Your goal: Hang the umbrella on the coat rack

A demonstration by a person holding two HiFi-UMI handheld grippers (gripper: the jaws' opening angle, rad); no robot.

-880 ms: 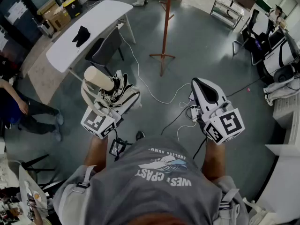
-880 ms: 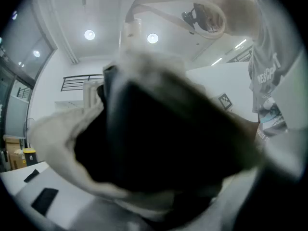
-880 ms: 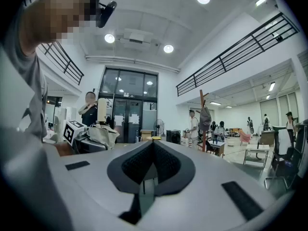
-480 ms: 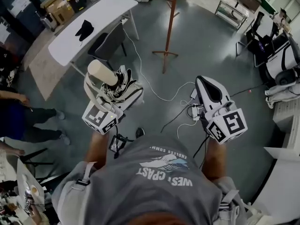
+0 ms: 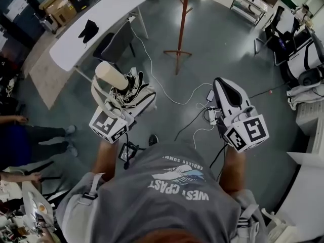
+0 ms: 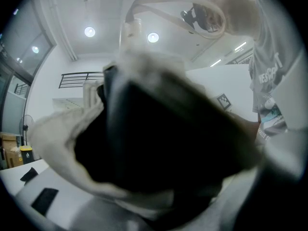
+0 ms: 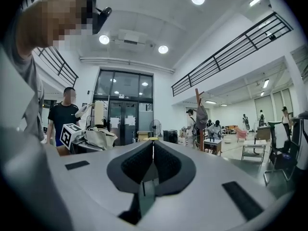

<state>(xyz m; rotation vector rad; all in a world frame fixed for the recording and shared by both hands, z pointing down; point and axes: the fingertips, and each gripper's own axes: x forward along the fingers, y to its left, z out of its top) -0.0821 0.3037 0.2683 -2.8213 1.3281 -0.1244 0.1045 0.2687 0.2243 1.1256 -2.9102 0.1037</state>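
1. Your left gripper [image 5: 129, 101] has the folded umbrella [image 5: 112, 76] clamped between its jaws, which stand wide because the bundle is bulky. In the left gripper view the umbrella [image 6: 159, 143] fills nearly the whole frame, dark canopy and pale fabric. Its cream strap loop [image 6: 166, 6] arches over the top.
2. Your right gripper [image 5: 223, 85] is empty. In the right gripper view its 2 jaws sit pressed together with nothing between them.
3. You hold both grippers level in front of your chest, well apart from each other, with the umbrella on your left side.
4. The coat rack [image 5: 180, 29] stands on the grey floor ahead of you, well apart from the umbrella. The head view shows only its pole and feet, because its top is cut off by the upper edge.
5. Done so far, as I judge it: 1 step, the pickup. The umbrella is off any surface and carried in your grip.
6. Left to do: close the gap to the rack, raise the umbrella to a hook, get the strap loop or handle over it, then let go. Nothing in the views shows any of that begun.
7. Watch the white cable [image 5: 167, 97] lying on the floor between you and the rack's feet. The white table [image 5: 76, 42] is off to your left, out of the path.
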